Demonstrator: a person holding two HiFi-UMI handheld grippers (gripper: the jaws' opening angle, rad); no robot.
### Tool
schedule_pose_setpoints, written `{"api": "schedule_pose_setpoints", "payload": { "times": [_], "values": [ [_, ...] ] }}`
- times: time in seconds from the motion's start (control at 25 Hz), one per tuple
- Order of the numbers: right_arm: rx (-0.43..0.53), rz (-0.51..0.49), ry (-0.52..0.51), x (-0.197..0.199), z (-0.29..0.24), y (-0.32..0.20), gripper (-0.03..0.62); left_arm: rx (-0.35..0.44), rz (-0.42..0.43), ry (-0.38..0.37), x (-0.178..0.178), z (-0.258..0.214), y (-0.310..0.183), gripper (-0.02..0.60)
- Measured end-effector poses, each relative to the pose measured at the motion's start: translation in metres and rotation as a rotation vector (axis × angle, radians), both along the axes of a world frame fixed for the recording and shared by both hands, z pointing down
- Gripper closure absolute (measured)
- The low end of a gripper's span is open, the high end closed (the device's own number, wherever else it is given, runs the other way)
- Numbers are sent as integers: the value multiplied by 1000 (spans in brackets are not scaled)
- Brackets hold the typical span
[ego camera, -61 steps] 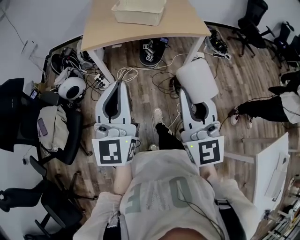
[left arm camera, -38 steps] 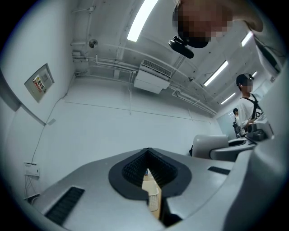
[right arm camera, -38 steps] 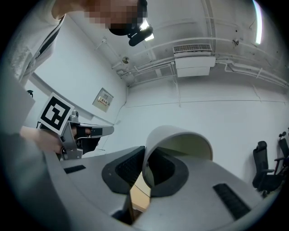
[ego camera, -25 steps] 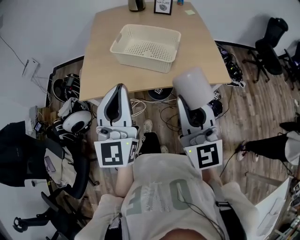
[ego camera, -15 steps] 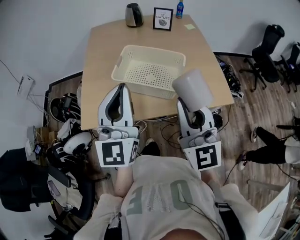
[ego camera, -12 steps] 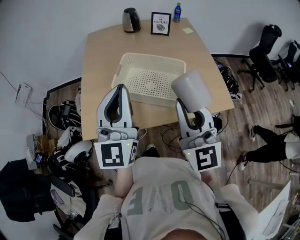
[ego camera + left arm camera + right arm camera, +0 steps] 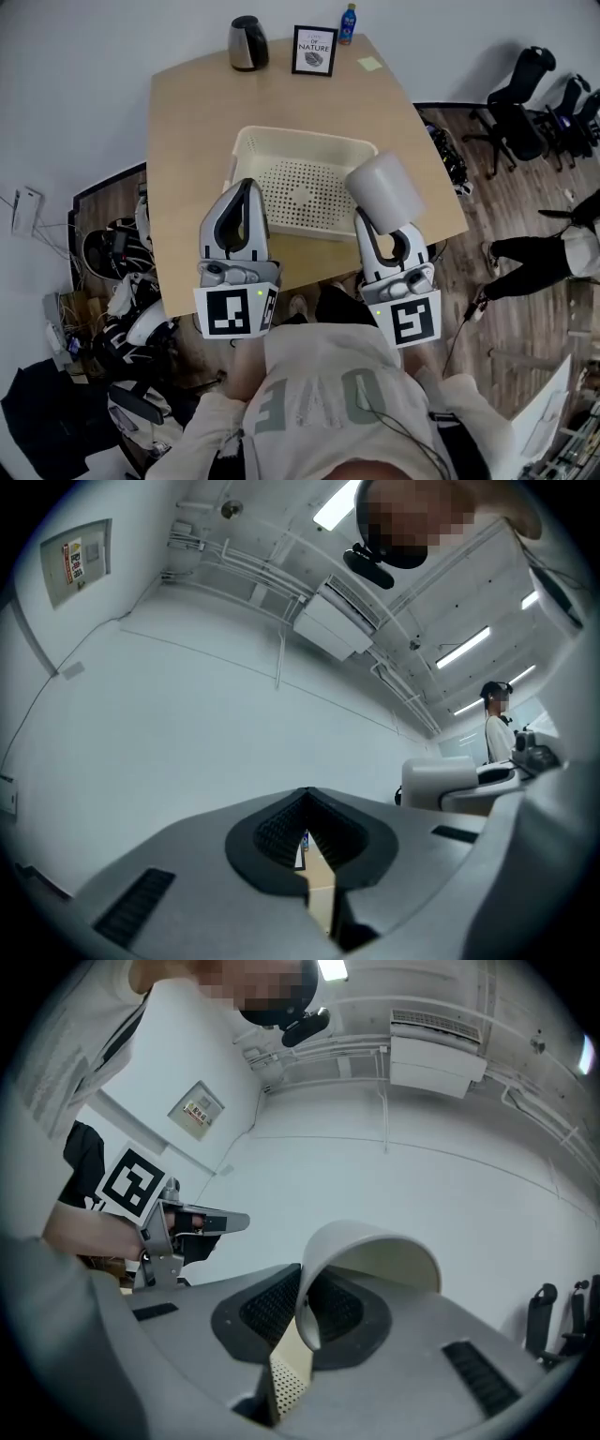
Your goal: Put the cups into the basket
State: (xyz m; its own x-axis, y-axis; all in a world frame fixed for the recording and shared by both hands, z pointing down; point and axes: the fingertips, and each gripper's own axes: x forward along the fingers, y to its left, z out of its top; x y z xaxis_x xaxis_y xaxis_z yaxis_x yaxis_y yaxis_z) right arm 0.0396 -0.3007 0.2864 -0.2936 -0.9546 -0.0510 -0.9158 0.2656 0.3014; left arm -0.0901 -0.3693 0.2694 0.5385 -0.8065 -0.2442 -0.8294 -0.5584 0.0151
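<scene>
The pale wooden table (image 7: pixel 187 141) carries a cream plastic basket (image 7: pixel 309 137), rectangular with a perforated floor and a rolled rim. In the head view the smooth, round white cup (image 7: pixel 384 190) hangs tilted over the basket's near right corner. The right gripper (image 7: pixel 373 220) is clamped on the cup's thin wall at the rim between ribbed dark jaws, while the left gripper (image 7: pixel 246 187), beside it near the basket's left corner, is closed on nothing.

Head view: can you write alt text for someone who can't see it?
The right gripper holds a white cup by its rim over the near right corner of a cream basket on a wooden table. The left gripper, shut and empty, is held at the basket's near left.
</scene>
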Motion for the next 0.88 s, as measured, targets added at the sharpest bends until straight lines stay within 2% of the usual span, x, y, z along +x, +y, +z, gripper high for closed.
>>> {"api": "schedule_pose_setpoints", "payload": {
  "times": [0.16,0.24,0.44,0.6,0.72,0.88],
  "values": [
    [-43,-70,79,4,10,-26,571,-8,-19,-2,5,3,-15,574],
    [-65,-135,161,1,18,-42,571,-7,-34,-7,8,2,-21,574],
    [-193,-332,568,-11,71,-87,571,-13,-106,-20,4,3,-40,574],
    [-283,-526,905,-14,135,-110,571,-38,-166,-20,-4,10,-48,574],
    [-338,-635,1077,-10,179,-122,571,-58,-210,-20,-11,18,-53,574],
    [-435,-728,1235,-5,227,-139,568,-77,-271,1,-21,23,-59,574]
  ]
}}
